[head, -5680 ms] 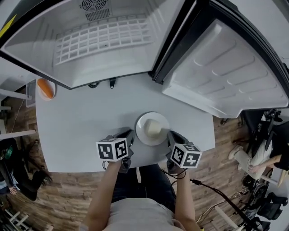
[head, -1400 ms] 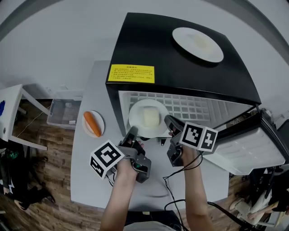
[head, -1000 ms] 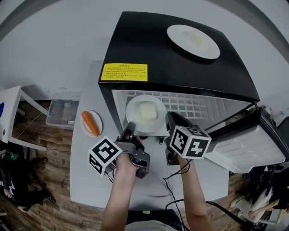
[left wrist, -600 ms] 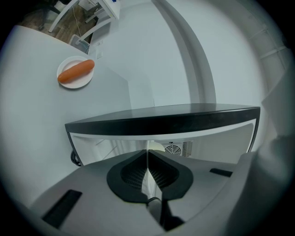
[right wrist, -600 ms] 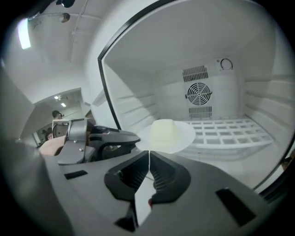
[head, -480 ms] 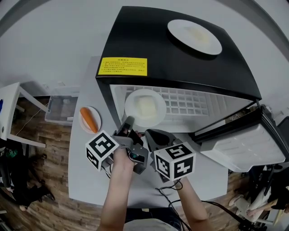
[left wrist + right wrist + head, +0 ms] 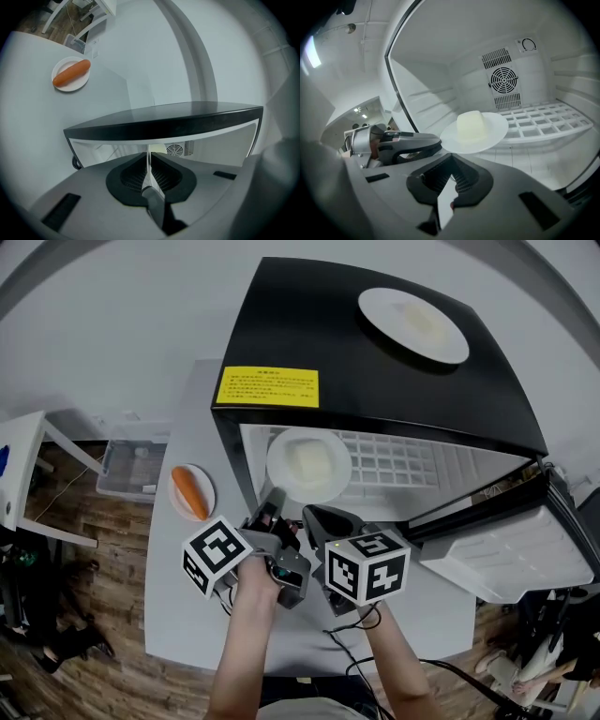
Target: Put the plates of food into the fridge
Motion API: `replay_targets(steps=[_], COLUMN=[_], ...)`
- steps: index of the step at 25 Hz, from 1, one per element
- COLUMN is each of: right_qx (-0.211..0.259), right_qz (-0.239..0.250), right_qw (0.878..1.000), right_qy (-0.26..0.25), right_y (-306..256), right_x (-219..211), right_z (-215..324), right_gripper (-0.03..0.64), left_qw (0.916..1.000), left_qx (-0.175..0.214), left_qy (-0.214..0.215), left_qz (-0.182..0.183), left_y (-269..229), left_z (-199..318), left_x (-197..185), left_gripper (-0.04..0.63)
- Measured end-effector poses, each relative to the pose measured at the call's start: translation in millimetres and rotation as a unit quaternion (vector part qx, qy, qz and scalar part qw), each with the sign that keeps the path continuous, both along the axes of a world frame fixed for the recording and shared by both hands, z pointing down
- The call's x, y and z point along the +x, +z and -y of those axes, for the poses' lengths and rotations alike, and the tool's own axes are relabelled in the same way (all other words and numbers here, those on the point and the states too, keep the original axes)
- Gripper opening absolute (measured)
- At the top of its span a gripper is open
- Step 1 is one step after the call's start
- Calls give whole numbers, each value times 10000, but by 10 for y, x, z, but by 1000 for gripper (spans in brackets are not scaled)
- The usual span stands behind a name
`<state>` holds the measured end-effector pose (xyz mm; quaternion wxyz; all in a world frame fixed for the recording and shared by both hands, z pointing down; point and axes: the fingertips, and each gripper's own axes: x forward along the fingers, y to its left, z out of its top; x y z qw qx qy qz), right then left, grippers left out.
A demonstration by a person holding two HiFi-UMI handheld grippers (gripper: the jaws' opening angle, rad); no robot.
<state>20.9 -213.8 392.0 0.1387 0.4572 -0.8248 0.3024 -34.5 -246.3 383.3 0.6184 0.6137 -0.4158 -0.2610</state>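
Note:
A white plate (image 7: 309, 465) bearing a pale block of food (image 7: 307, 461) hangs in the mouth of the open black fridge (image 7: 375, 381). My left gripper (image 7: 274, 501) is shut on the plate's near rim, which runs edge-on as a thin white line between the jaws of the left gripper (image 7: 148, 161). The right gripper (image 7: 317, 515) sits just below the plate, close beside the left one, shut with nothing in it. From the right gripper (image 7: 449, 164) the plate (image 7: 474, 133) floats level in front of the wire shelf (image 7: 543, 124), held from the left by the left gripper (image 7: 426, 140).
A second white plate (image 7: 412, 324) with pale food lies on top of the fridge. A small plate with a carrot (image 7: 192, 493) sits on the grey table (image 7: 187, 596) to the left of the fridge. The fridge door (image 7: 506, 554) stands open at the right.
The right gripper has left the plate's right rim and swung left and back, ending beside the left gripper. The left gripper and the plate have stayed in place.

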Motion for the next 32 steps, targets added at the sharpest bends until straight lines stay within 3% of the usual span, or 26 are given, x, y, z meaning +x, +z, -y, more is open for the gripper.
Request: replay_targets(steps=[5, 9, 12, 15, 18, 22, 26, 28, 32], right_qx=[-85, -90, 11, 292, 725, 1587, 2616, 2880, 2941], right_qz=[53, 85, 89, 56, 46, -243, -662, -687, -371], right_qw=[9999, 9998, 9995, 9990, 9963, 9834, 9553, 9450, 9379], right_qy=[27, 181, 301, 347, 466, 848, 1211, 1389, 1801], right_y=[22, 49, 45, -6, -128, -437, -810, -908, -964], right_x=[-11, 14, 26, 32, 45, 114, 157, 178, 313], right_z=[181, 310, 375, 321, 167, -105, -436, -588, -818], right_gripper=[14, 14, 14, 14, 14, 14, 14, 14, 14], left_qw=[9999, 9993, 9973, 9889, 9641, 9082, 8514, 8364, 8266], left_qx=[111, 272, 462, 887, 1632, 2556, 3199, 3371, 3547], left_qy=[-29, 63, 145, 264, 485, 724, 751, 779, 932], left_qz=[10, 231, 553, 1163, 2038, 3235, 4087, 4252, 4269], left_y=[8, 26, 22, -36, -146, -324, -545, -616, -689], left_z=[-96, -208, -267, -329, -394, -511, -682, -770, -916], left_x=[-110, -144, -171, -190, -172, -107, -54, -23, 58], left_gripper=[17, 17, 17, 17, 17, 17, 12, 9, 8])
